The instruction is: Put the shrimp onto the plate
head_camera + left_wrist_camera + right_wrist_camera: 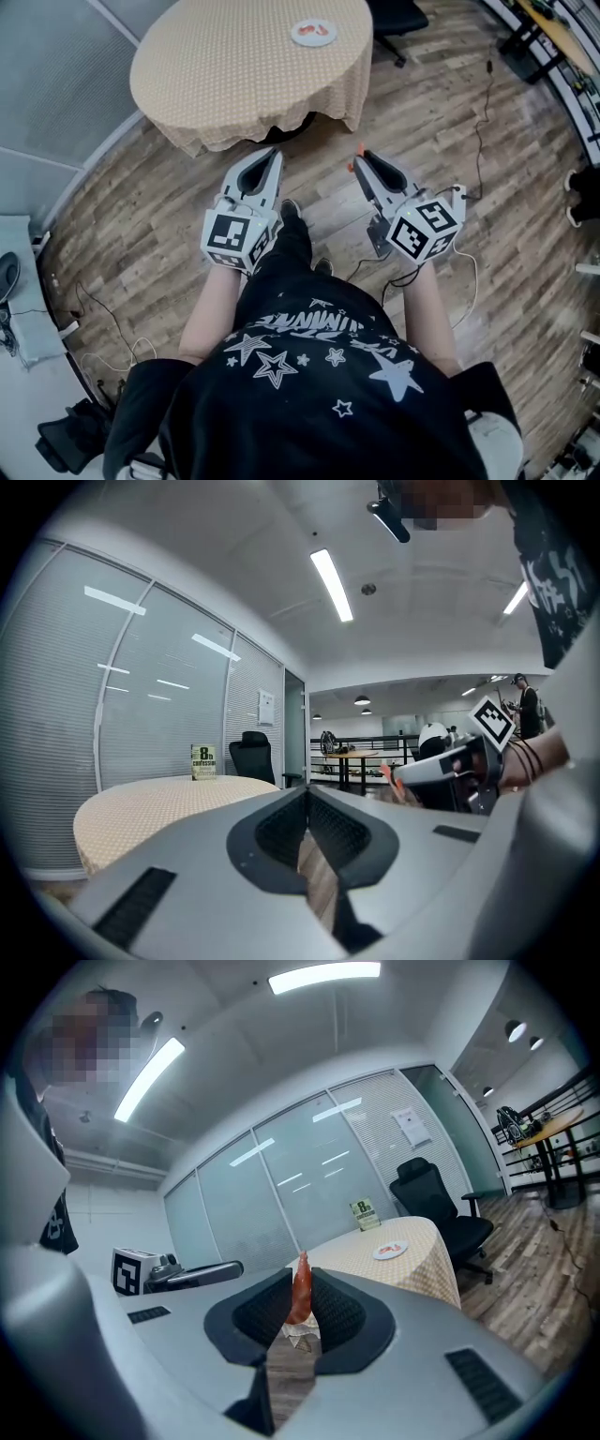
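— So, status?
— Left gripper (307, 791): jaws together, nothing in them. Right gripper (300, 1283): clamped on the shrimp (299, 1296), one end poking up past the jaw tips.
— Plate?
— Plate (294, 34) sits on the table (216, 75), well ahead of the right jaws. Pickup looks done; carry and drop remain.
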The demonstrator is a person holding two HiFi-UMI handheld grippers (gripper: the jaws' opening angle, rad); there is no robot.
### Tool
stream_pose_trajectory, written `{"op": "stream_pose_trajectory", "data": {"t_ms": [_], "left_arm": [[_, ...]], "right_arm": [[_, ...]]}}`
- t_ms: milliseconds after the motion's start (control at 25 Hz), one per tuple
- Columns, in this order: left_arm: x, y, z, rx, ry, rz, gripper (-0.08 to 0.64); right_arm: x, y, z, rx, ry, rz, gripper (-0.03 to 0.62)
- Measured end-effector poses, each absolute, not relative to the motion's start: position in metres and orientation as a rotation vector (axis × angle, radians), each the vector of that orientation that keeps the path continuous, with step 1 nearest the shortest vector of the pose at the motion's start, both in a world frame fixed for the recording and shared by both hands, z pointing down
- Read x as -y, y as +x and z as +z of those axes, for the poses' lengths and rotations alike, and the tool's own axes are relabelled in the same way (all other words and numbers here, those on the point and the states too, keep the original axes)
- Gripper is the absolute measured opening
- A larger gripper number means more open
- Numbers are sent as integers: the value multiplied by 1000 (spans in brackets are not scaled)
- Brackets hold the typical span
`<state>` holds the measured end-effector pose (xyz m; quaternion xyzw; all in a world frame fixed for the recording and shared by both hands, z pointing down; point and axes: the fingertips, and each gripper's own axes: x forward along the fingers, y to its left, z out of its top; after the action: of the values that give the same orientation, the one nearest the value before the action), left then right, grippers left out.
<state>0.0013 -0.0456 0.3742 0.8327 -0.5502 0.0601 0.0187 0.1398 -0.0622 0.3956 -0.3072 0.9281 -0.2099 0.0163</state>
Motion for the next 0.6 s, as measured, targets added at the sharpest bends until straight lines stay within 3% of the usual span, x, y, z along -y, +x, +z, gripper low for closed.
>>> {"op": "stream_pose_trajectory", "data": {"t_ms": [320, 600], "left_arm": [[99, 1, 381, 1607, 2629, 155, 8], [154, -40, 387, 1637, 2560, 124, 8]], "right_arm": [[105, 127, 401, -2911, -1016, -654, 67], [166, 101, 407, -2932, -1051, -682, 67]]}}
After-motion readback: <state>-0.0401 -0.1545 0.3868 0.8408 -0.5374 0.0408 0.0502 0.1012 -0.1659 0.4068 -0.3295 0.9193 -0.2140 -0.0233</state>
